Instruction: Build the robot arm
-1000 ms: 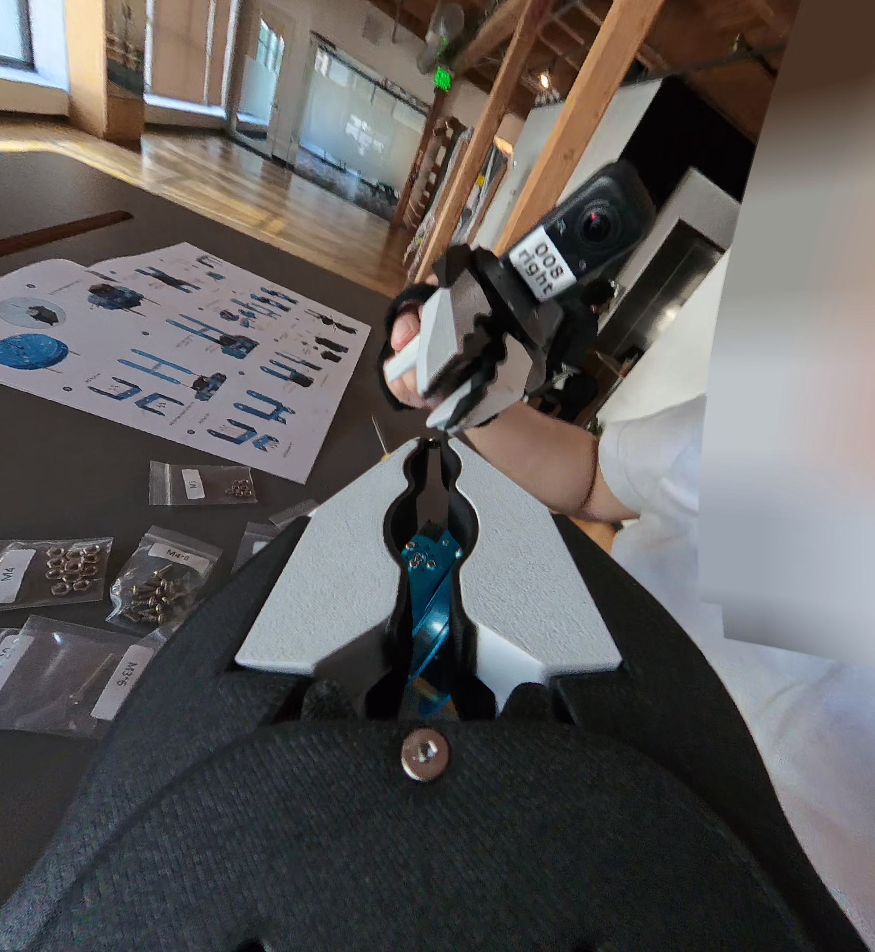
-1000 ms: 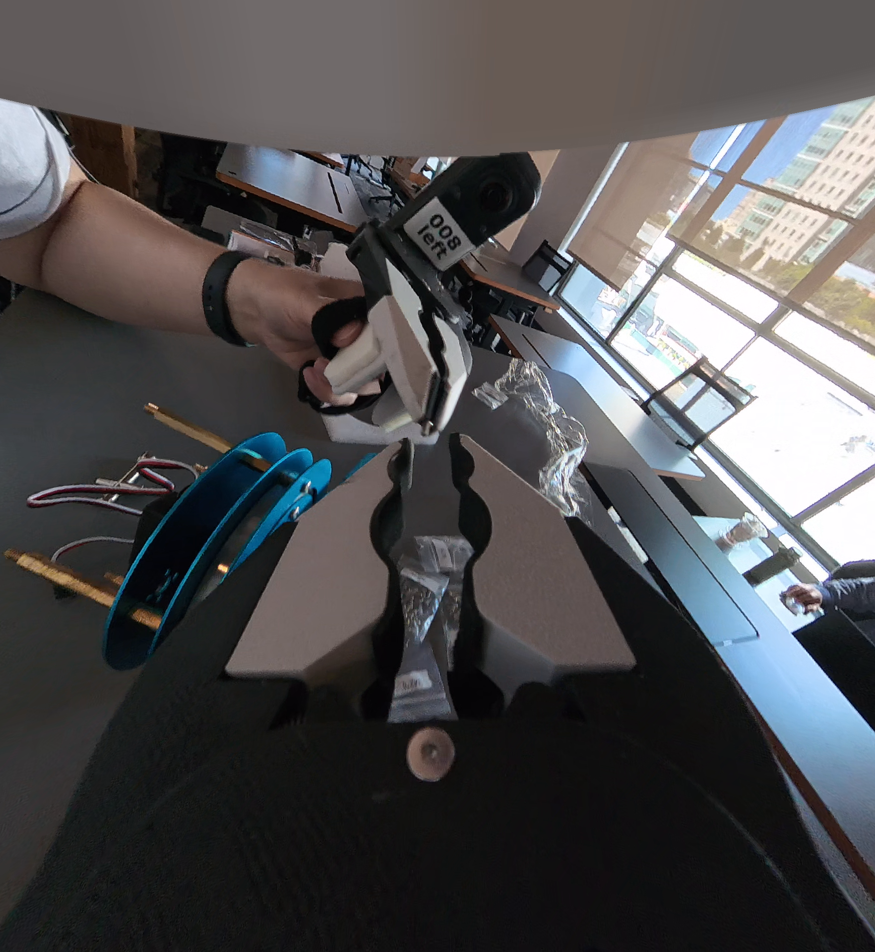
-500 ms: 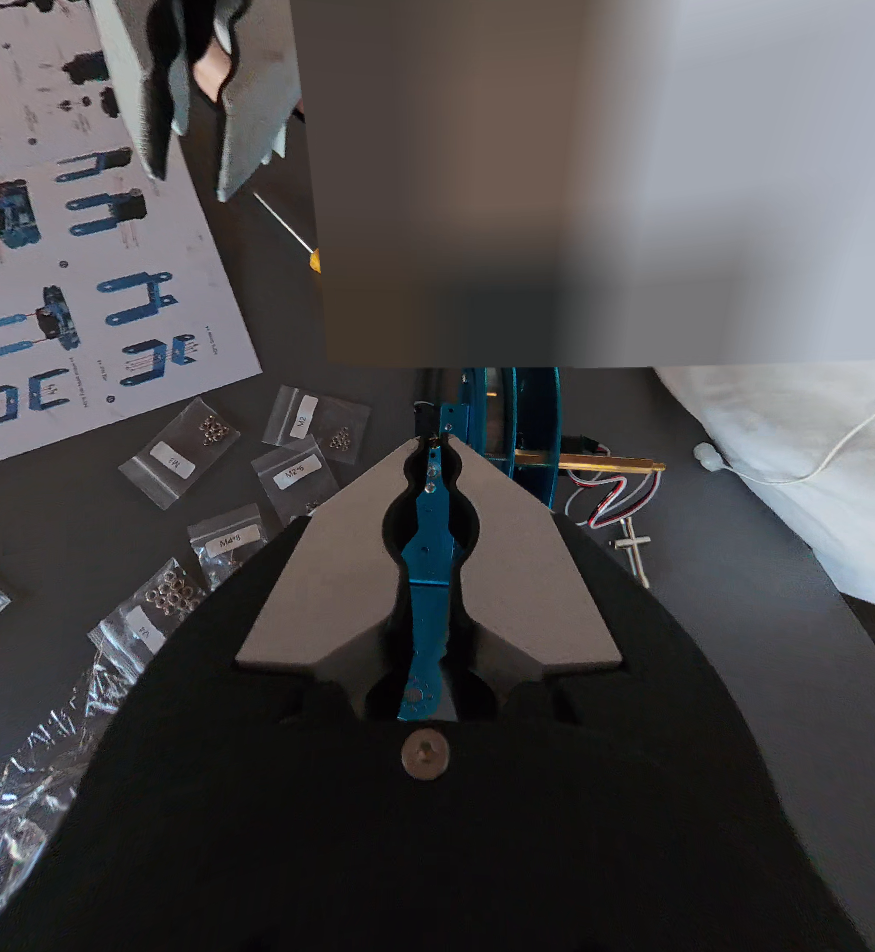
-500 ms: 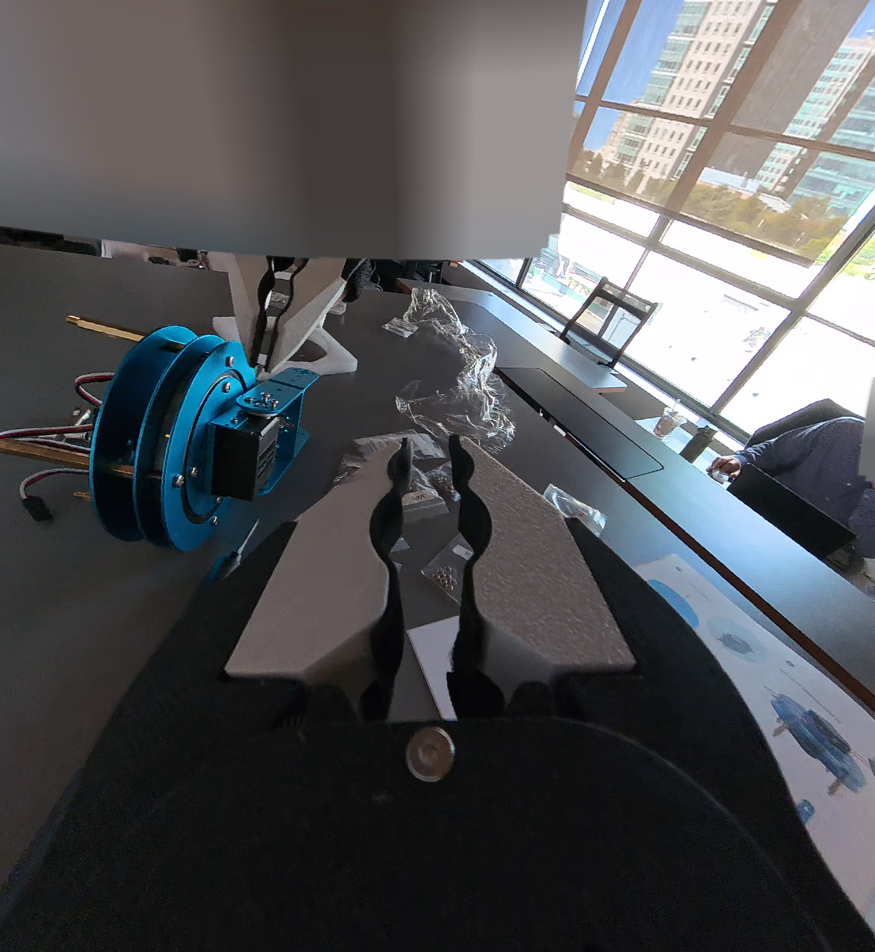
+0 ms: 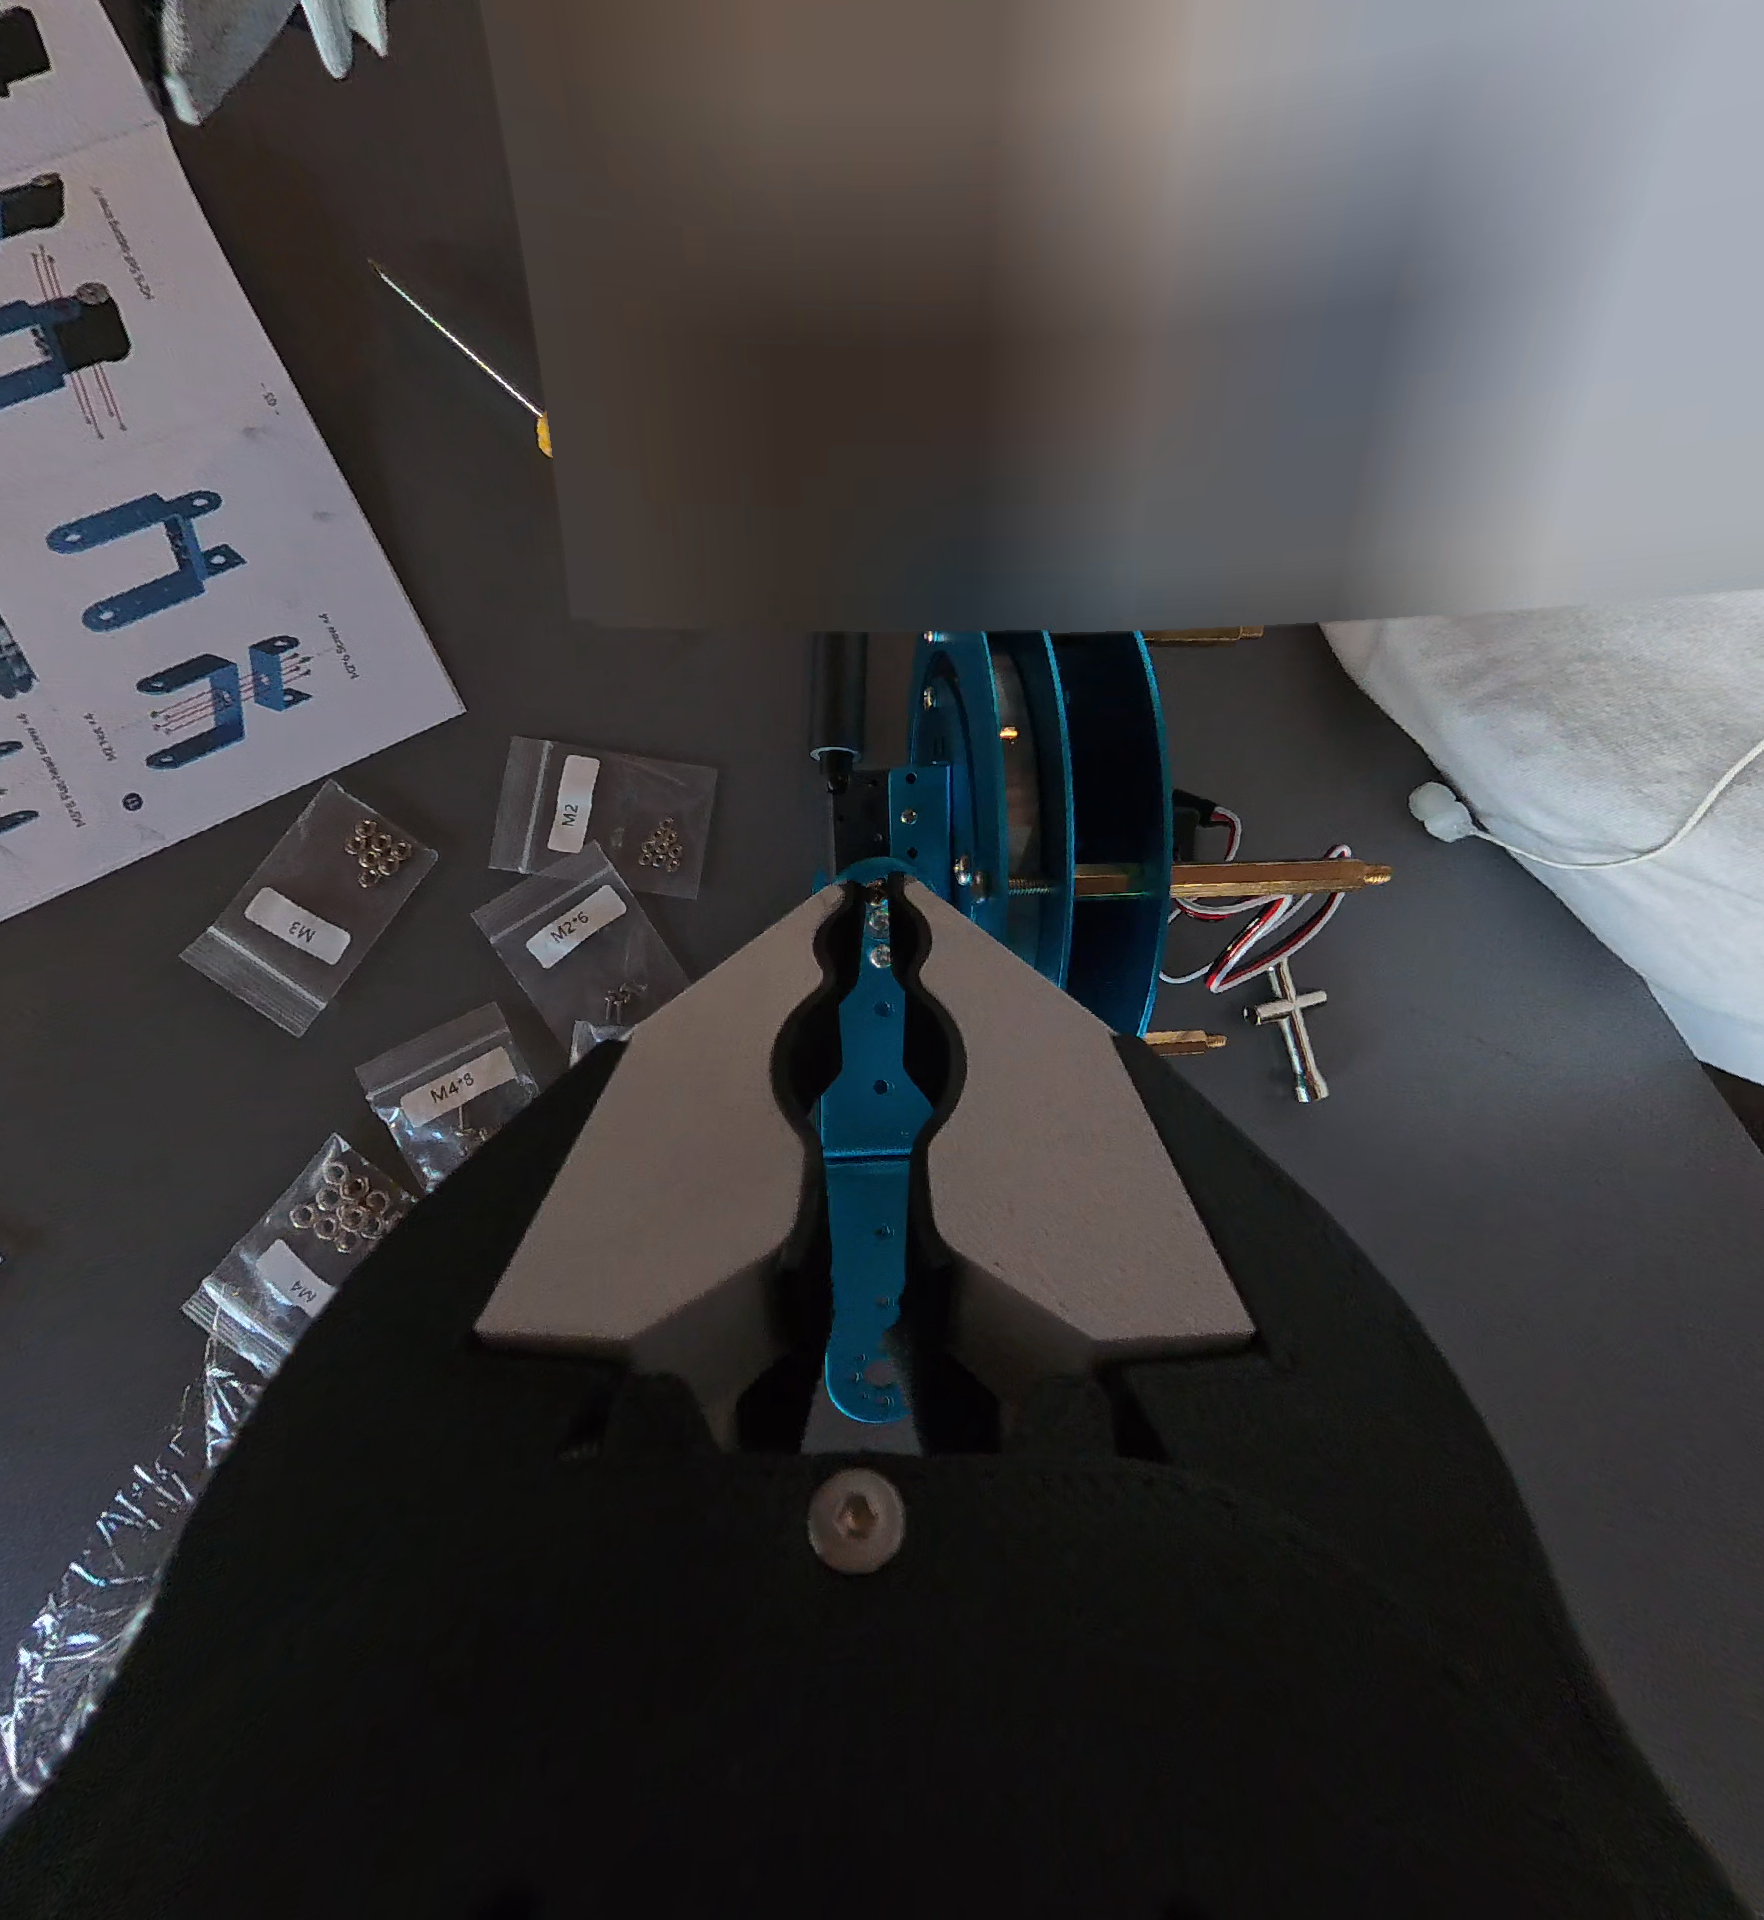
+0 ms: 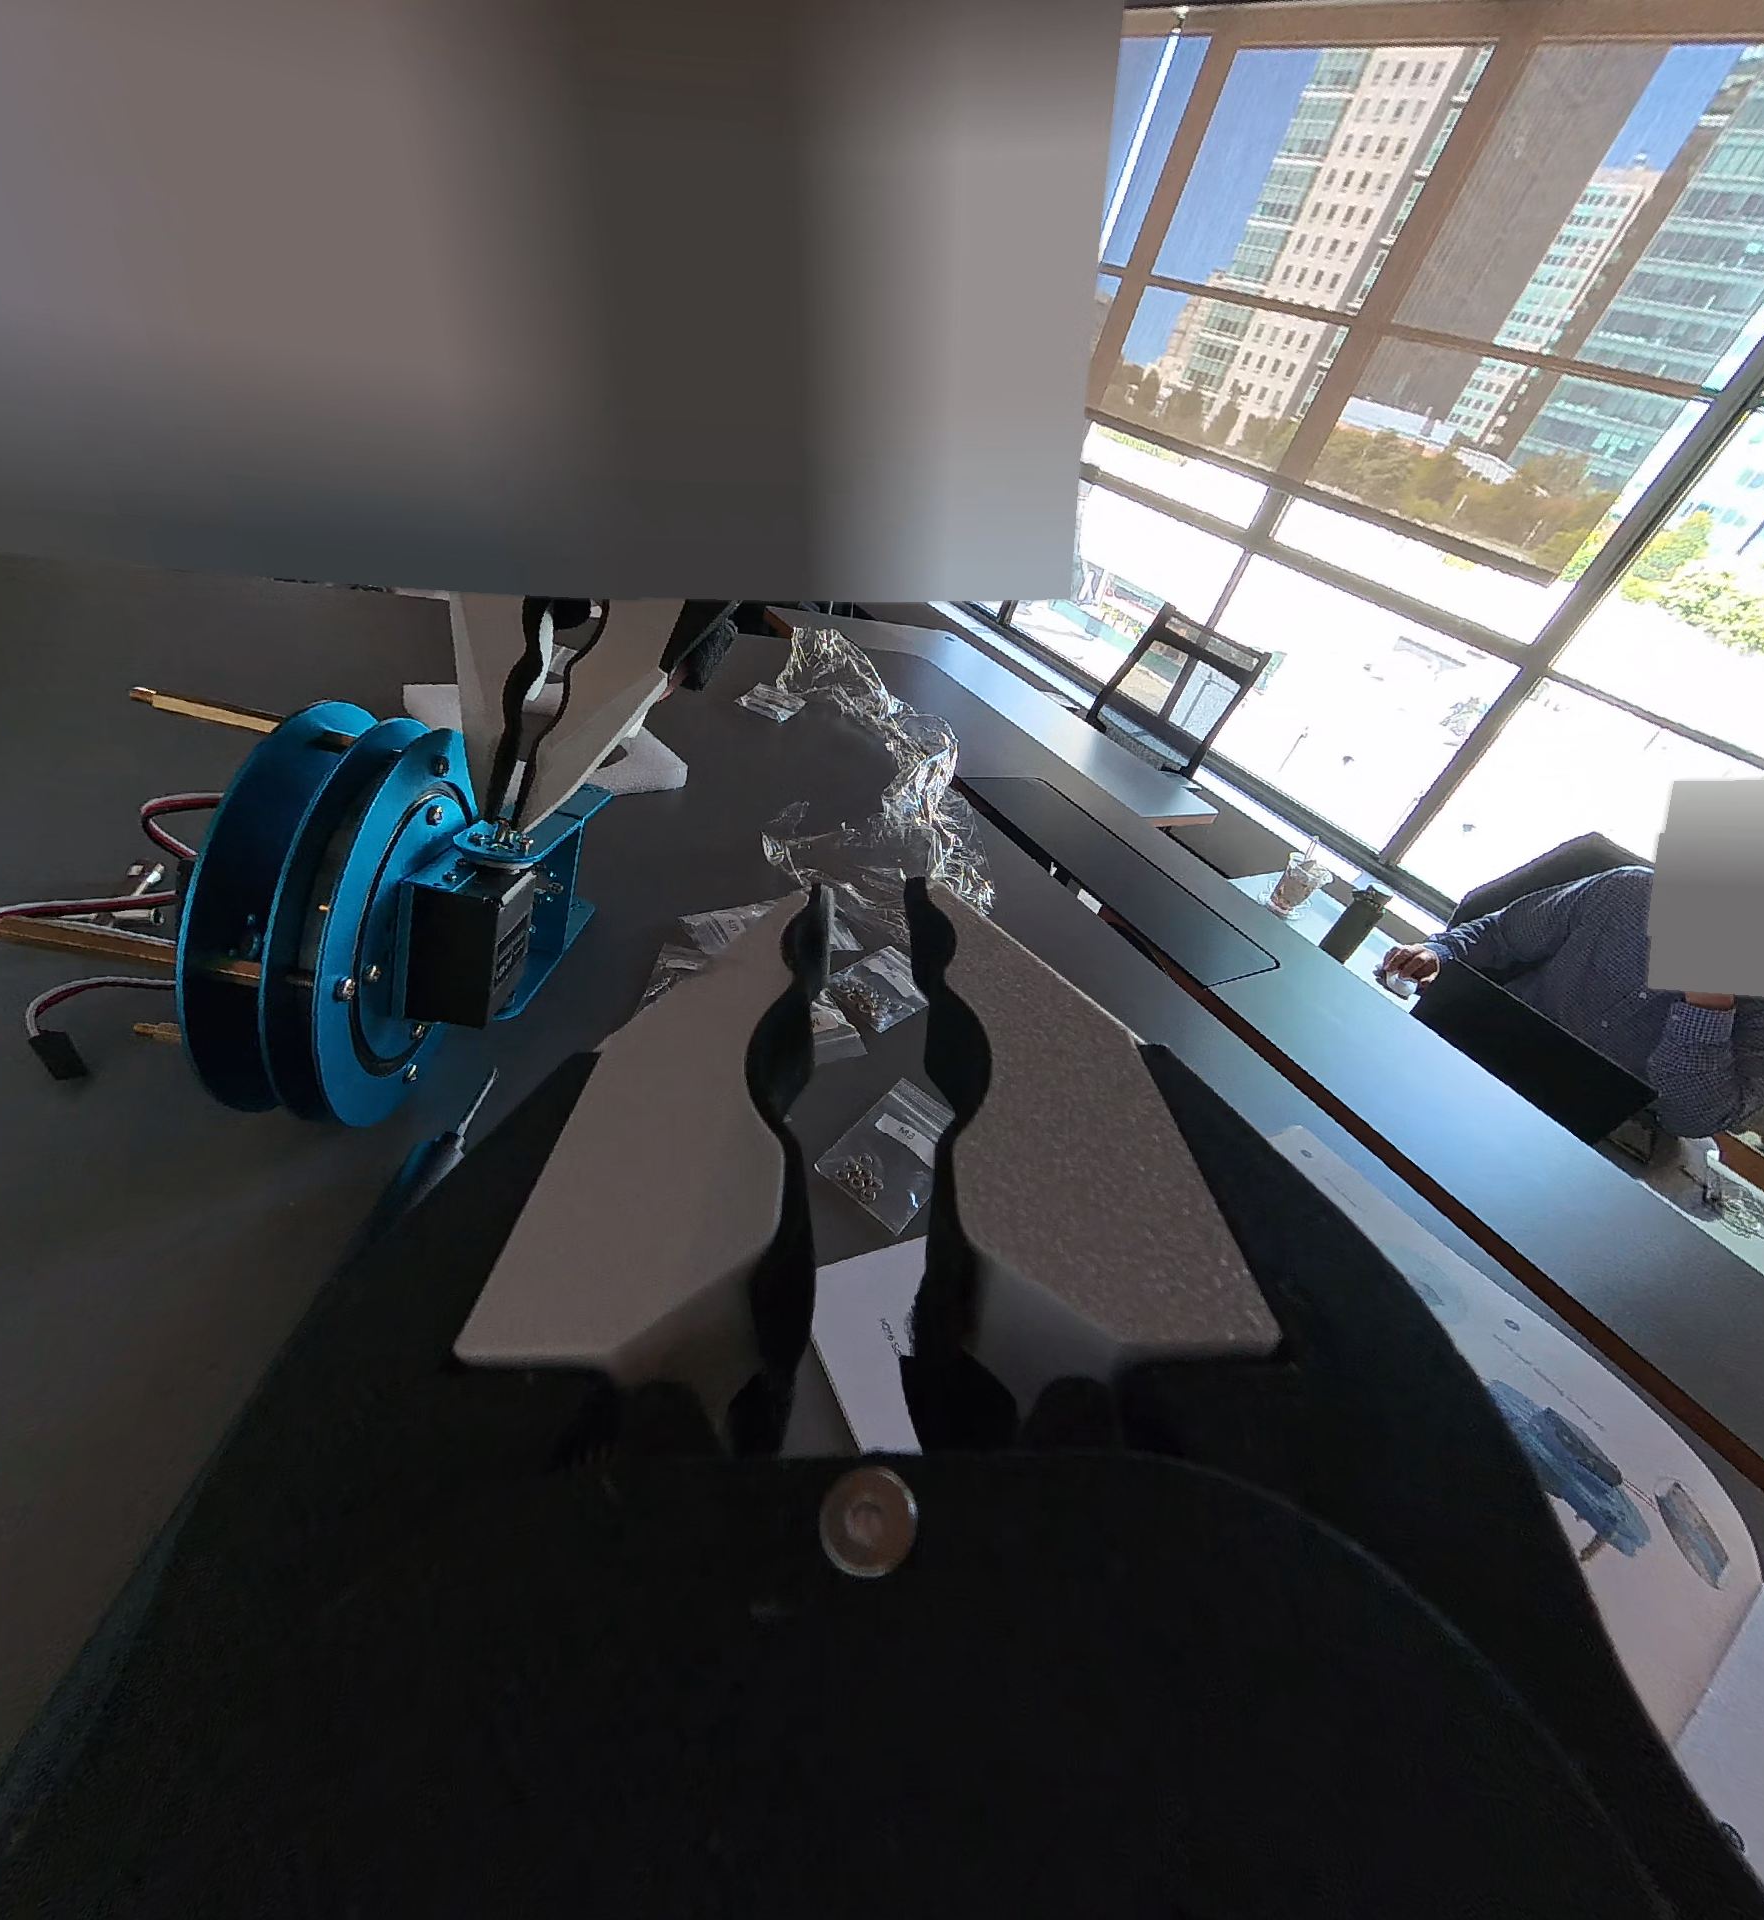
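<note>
left gripper point(image 5: 873, 883) clamping blue bracket point(image 5: 873, 1091), labelled bags point(image 5: 306, 914)

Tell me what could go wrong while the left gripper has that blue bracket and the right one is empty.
The left gripper pinches only the thin edge of the blue bracket, so it may twist or slip. Its tip sits against the blue disc assembly, which stands on edge and could roll. The open right gripper hovers over small hardware bags, easily scattered.

Glossy blue metal bracket point(image 5: 873, 1122); matt dark table point(image 5: 1480, 1247).
</note>
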{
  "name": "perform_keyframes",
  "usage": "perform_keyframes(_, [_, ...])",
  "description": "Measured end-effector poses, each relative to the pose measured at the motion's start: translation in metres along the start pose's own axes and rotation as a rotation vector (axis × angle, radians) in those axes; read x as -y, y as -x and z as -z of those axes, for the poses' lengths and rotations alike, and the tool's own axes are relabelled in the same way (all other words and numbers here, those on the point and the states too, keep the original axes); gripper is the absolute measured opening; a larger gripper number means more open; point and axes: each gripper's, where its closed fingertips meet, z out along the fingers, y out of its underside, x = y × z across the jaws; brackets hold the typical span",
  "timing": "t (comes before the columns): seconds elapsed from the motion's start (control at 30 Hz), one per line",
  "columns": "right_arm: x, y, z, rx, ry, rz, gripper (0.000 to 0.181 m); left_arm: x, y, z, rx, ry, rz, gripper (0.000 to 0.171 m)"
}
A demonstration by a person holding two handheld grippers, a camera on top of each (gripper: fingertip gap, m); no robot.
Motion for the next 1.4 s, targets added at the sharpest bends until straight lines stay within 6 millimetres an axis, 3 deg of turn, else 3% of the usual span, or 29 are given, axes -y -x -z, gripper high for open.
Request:
perform_keyframes(0.97, [0.001,-0.001,0.003,0.005,-0.002,-0.003,0.013,-0.002,-0.002,-0.006,-0.017,0.008,-0.002,0.004])
perform_keyframes(1.17, [0.001,-0.002,0.005,0.002,-0.004,-0.001,0.013,0.002,0.001,-0.002,-0.019,-0.028,0.028,0.013])
perform_keyframes(1.3, [-0.001,-0.002,0.005,0.002,0.007,0.0,0.013,0.007,0.006,0.007,-0.02,-0.084,0.071,0.015])
perform_keyframes(1.4, [-0.004,-0.002,0.007,0.011,0.03,0.012,0.013,0.02,0.016,0.03,0.012,-0.22,0.141,0.016])
